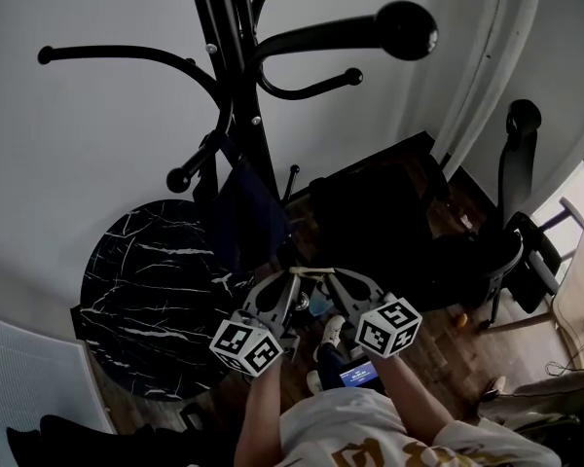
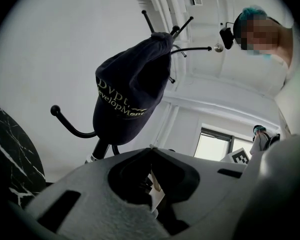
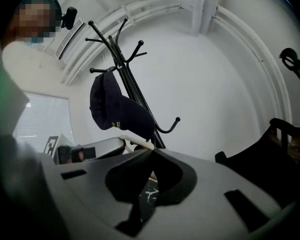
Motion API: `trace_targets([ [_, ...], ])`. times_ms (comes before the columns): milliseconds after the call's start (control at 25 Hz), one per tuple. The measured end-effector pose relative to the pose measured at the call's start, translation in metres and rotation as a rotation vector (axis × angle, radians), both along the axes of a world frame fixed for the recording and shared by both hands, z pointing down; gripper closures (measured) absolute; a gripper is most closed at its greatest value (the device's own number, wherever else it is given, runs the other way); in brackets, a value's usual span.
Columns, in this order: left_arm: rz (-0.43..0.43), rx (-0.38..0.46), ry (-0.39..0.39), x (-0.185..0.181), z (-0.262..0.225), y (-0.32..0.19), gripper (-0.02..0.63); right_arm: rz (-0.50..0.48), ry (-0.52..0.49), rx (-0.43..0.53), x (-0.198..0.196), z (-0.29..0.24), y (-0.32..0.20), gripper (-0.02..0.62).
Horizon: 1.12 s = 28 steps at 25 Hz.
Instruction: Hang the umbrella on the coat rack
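A black coat rack [image 1: 236, 56] with curved, knob-ended hooks stands against the white wall. On one of its lower hooks hangs a navy fabric thing [image 1: 245, 212] with pale lettering [image 2: 121, 103], shaped like a cap; it also shows in the right gripper view [image 3: 117, 109]. I cannot make out anything that is plainly an umbrella. My left gripper [image 1: 290, 278] and right gripper [image 1: 329, 275] are side by side, low, just in front of the rack's foot. Both point up at the rack [image 2: 182, 31]. Both are shut with nothing between the fingers [image 2: 150, 148] [image 3: 151, 150].
A round black marble table [image 1: 151, 290] stands left of the rack. A dark bulky seat [image 1: 389, 222] and an office chair [image 1: 514, 212] are to the right. A white ribbed panel [image 1: 29, 387] is at the lower left. The floor is wood.
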<state>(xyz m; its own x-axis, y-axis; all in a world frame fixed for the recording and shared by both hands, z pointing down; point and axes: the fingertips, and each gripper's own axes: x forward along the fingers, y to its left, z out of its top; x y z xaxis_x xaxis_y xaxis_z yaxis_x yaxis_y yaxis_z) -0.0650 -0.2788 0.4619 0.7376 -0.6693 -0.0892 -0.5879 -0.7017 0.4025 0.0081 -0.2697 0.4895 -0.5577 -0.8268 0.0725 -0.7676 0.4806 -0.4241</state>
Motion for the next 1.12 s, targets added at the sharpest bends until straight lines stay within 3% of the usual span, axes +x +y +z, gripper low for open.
trace_targets([
  [1120, -0.027, -0.074, -0.004, 0.0, 0.04, -0.019, 0.585, -0.055, 0.04, -0.072, -0.004, 0.039, -0.026, 0.584],
])
